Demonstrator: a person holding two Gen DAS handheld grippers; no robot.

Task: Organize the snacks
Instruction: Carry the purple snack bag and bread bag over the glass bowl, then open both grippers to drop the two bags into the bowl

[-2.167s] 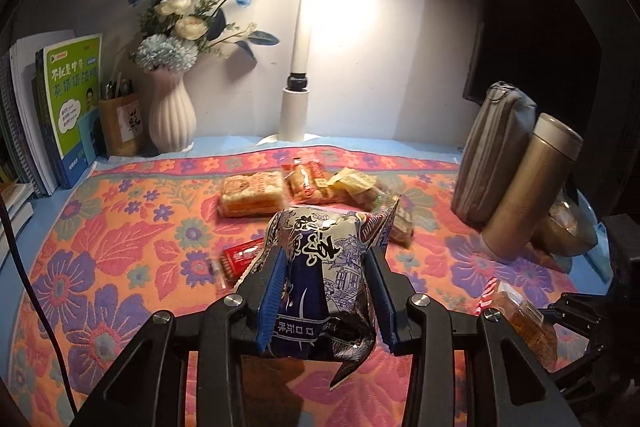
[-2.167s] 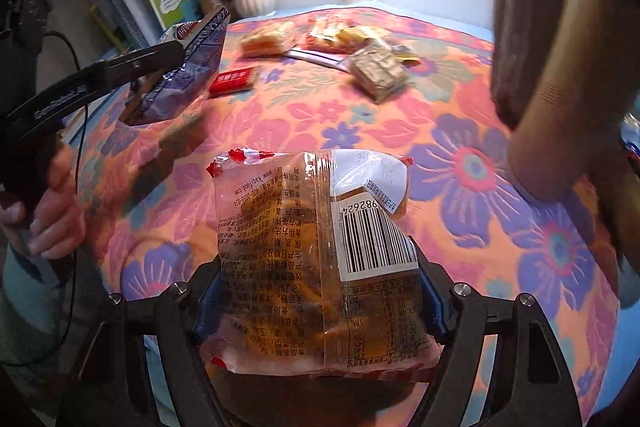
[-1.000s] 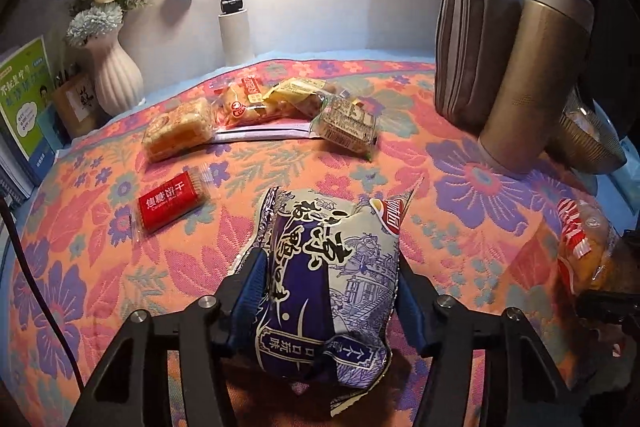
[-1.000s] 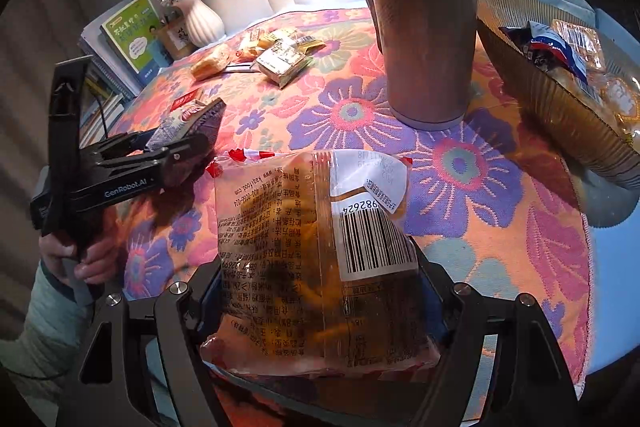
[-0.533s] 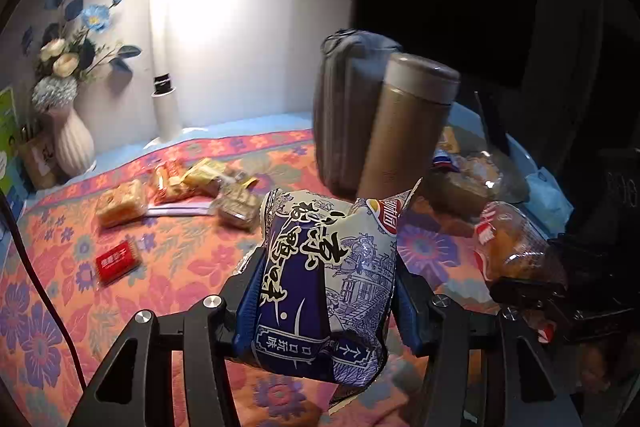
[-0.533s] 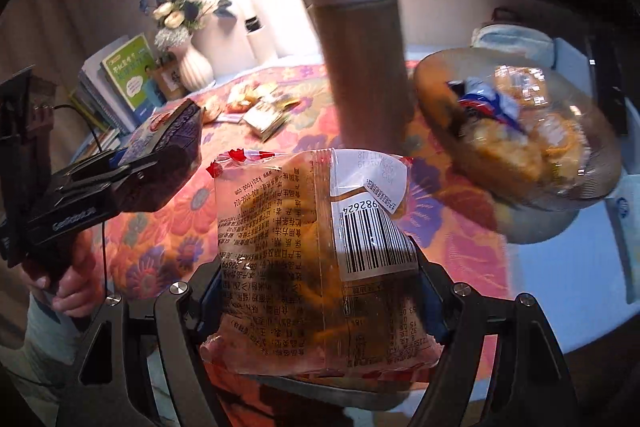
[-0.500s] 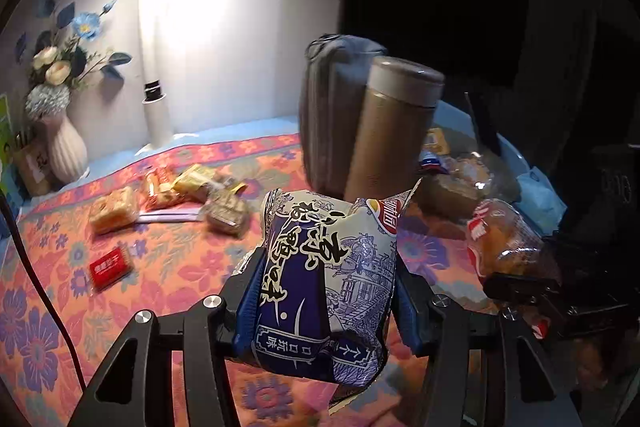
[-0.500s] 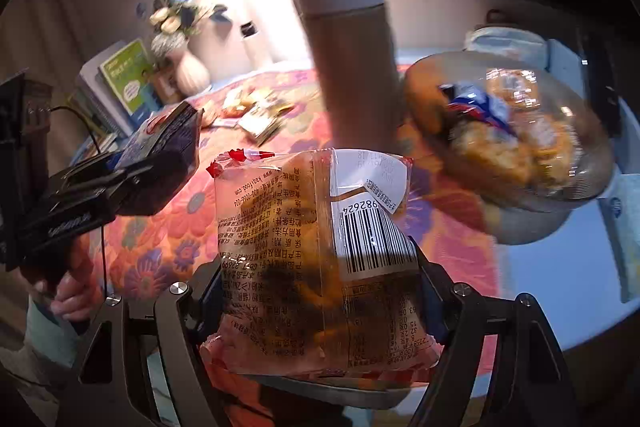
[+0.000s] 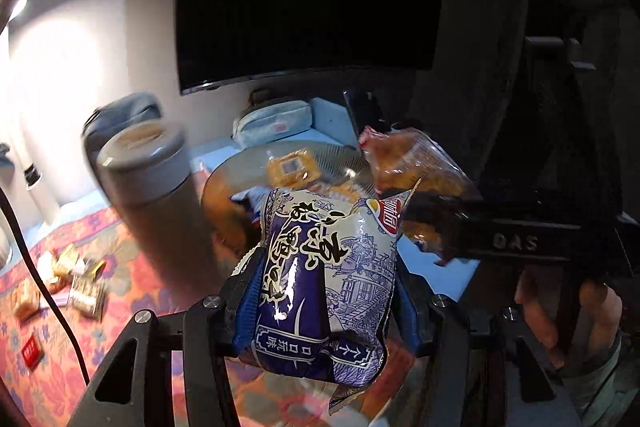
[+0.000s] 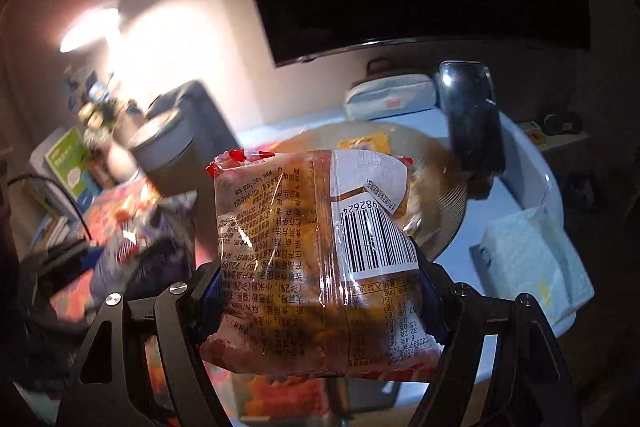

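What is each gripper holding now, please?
Left gripper: shut on the blue chip bag.
Right gripper: shut on the clear bread packet.

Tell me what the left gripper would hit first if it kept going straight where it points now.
Most likely the snack bowl: the left gripper, shut on the blue chip bag, points at it. The right gripper's orange packet hangs just right of that line. Blur makes depth uncertain.

Flask (image 9: 152, 195) blocks bowl (image 9: 224, 187) on left; phone (image 10: 472, 119) stands at its far rim.
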